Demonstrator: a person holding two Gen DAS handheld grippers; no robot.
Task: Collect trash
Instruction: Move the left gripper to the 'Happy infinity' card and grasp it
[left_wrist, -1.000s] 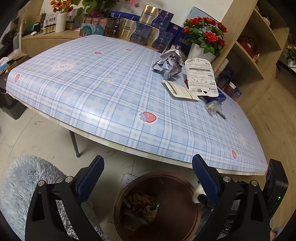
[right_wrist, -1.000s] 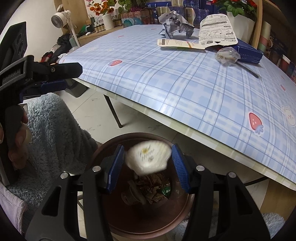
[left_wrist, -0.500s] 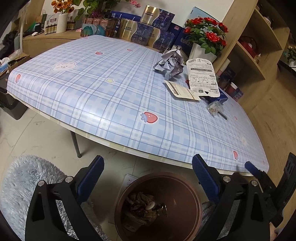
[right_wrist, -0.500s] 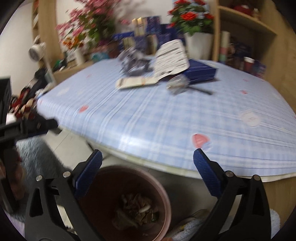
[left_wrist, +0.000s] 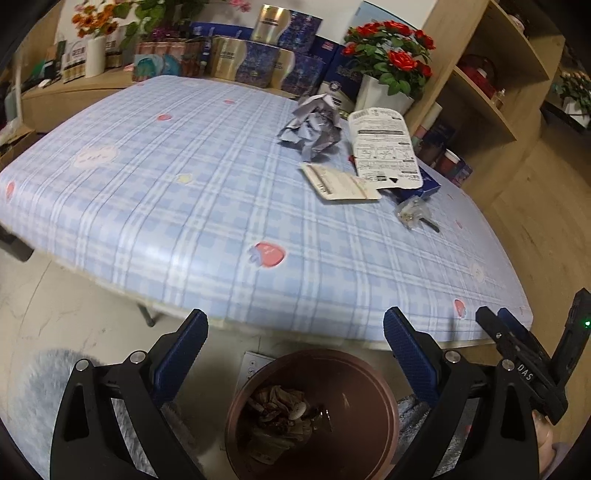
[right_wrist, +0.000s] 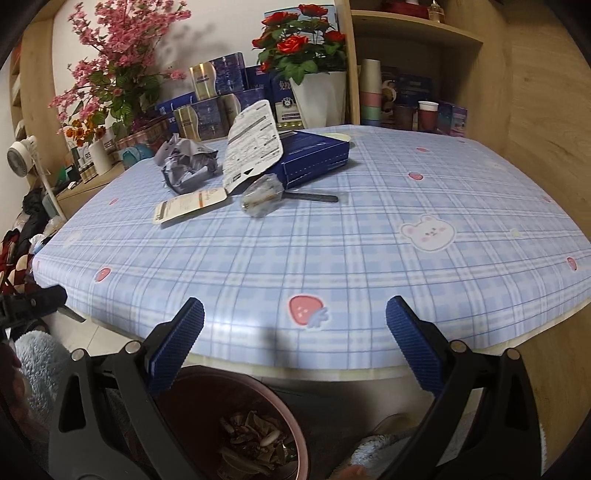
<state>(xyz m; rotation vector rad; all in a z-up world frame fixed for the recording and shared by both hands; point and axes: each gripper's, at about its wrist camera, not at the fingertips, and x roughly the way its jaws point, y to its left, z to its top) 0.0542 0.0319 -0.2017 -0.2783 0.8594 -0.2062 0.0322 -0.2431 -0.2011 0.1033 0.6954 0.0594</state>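
Currently, left wrist view: the left gripper (left_wrist: 291, 350) is held spread wide, nothing between the pads, hovering over the brown waste bin (left_wrist: 314, 413). The bin sits on the floor just below the near edge of the table (left_wrist: 184, 206). Scraps are already seen in the bin's bottom, so part of the job can be judged done. Still left on the table, all at its far right part: a crumpled grey foil wrapper (left_wrist: 312, 125), a white printed blister card (left_wrist: 384, 147) just beside it, a flat beige label card (left_wrist: 340, 182) nearer the bin, and a small clear plastic bag (left_wrist: 412, 212) lying against a dark stick. The right gripper (left_wrist: 517, 347) is glimpsed at the table's right corner.

Right wrist view: the right gripper (right_wrist: 293, 339) is likewise seen fully spread and empty, pointed across the table's near edge with the bin (right_wrist: 236, 391) below it. The same four pieces are seen in one cluster at the table's far side: wrapper (right_wrist: 188, 162), blister card (right_wrist: 253, 146) leaning on a blue box (right_wrist: 314, 158), label card (right_wrist: 188, 205), plastic bag (right_wrist: 262, 195). Whether the blue box counts as trash cannot be told. Judgement: roughly four pickups remain.
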